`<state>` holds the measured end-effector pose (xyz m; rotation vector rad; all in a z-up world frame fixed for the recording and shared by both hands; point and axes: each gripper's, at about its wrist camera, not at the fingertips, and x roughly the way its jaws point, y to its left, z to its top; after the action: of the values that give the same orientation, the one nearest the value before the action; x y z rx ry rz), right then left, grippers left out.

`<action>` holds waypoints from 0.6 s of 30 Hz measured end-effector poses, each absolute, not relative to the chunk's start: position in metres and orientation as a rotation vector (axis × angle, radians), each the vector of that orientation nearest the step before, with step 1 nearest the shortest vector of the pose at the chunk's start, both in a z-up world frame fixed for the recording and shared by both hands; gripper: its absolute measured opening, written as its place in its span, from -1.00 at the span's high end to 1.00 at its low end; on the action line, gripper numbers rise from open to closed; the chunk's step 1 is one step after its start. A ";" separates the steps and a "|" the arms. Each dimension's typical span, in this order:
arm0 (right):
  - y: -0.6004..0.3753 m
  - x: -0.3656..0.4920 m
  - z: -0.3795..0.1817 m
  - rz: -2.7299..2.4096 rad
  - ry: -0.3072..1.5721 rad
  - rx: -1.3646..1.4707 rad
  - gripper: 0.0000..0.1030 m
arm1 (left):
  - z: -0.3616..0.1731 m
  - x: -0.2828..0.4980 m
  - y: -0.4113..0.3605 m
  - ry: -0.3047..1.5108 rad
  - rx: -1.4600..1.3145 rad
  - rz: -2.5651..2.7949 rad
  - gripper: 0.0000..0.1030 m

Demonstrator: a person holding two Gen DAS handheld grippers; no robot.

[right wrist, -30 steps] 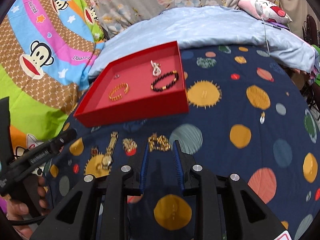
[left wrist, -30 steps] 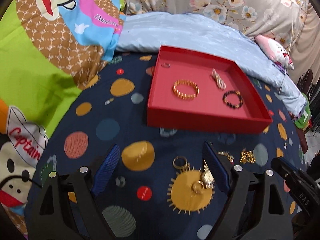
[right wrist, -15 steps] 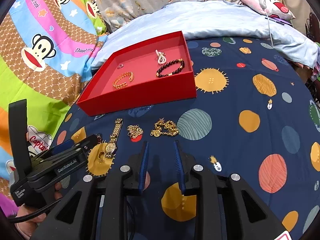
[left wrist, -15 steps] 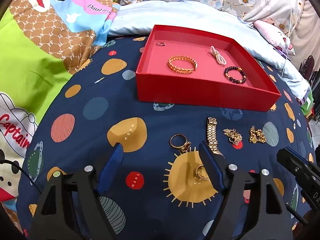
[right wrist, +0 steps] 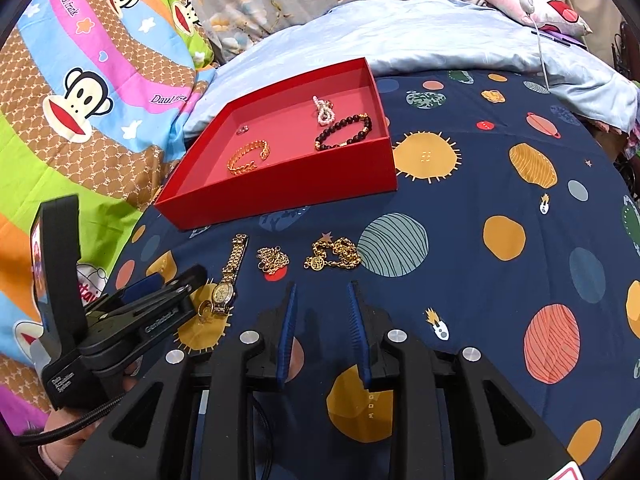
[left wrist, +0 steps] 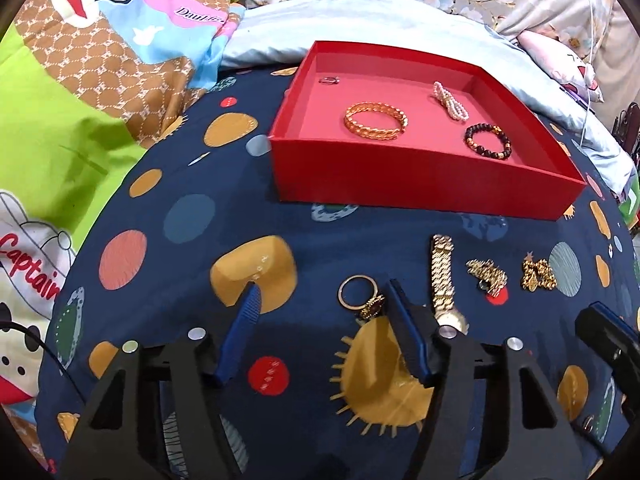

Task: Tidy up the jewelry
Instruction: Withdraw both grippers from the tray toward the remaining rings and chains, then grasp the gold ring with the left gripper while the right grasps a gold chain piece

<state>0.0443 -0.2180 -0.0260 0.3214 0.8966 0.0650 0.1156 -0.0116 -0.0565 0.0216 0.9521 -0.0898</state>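
A red tray (left wrist: 420,190) (right wrist: 280,196) on the dark planet-print sheet holds a gold bangle (left wrist: 375,121), a pearl strand (left wrist: 450,101), a dark bead bracelet (left wrist: 488,142) and a small ring (left wrist: 329,79). In front of it lie a gold ring (left wrist: 360,298), a gold watch (left wrist: 443,280) (right wrist: 230,276) and two gold chains (left wrist: 486,274) (right wrist: 334,258). My left gripper (left wrist: 324,292) is open, low over the sheet, with the gold ring between its fingers. My right gripper (right wrist: 322,292) is open and empty, just short of the chains.
A cartoon monkey quilt (left wrist: 80,92) is piled at the left. A pale blue blanket (right wrist: 420,40) and pillows lie behind the tray. The sheet falls away at the right. The left gripper's body (right wrist: 132,320) shows in the right wrist view.
My left gripper has moved forward and its fingers now stand either side of the gold ring. My right gripper has opened wider and pulled back a little from the chains.
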 end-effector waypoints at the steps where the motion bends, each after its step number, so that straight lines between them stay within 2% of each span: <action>1: -0.218 0.045 -0.026 0.065 0.896 0.323 0.51 | -0.056 0.113 -0.008 0.953 0.022 -0.088 -0.20; 7: -0.215 0.045 -0.027 0.072 0.903 0.328 0.51 | -0.057 0.108 -0.002 0.951 0.020 -0.078 -0.15; 12: -0.213 0.045 -0.028 0.072 0.907 0.322 0.50 | -0.054 0.109 -0.005 0.948 0.010 -0.102 0.19; 14: -0.213 0.045 -0.028 0.071 0.906 0.324 0.51 | -0.053 0.109 -0.006 0.951 -0.004 -0.125 0.39; 18: -0.214 0.046 -0.029 0.070 0.907 0.323 0.50 | -0.052 0.109 -0.008 0.960 -0.024 -0.164 0.62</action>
<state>0.0463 -0.2137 -0.0287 0.3235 0.9072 0.0699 0.1095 -0.0078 -0.0525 -0.0242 0.9599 -0.1640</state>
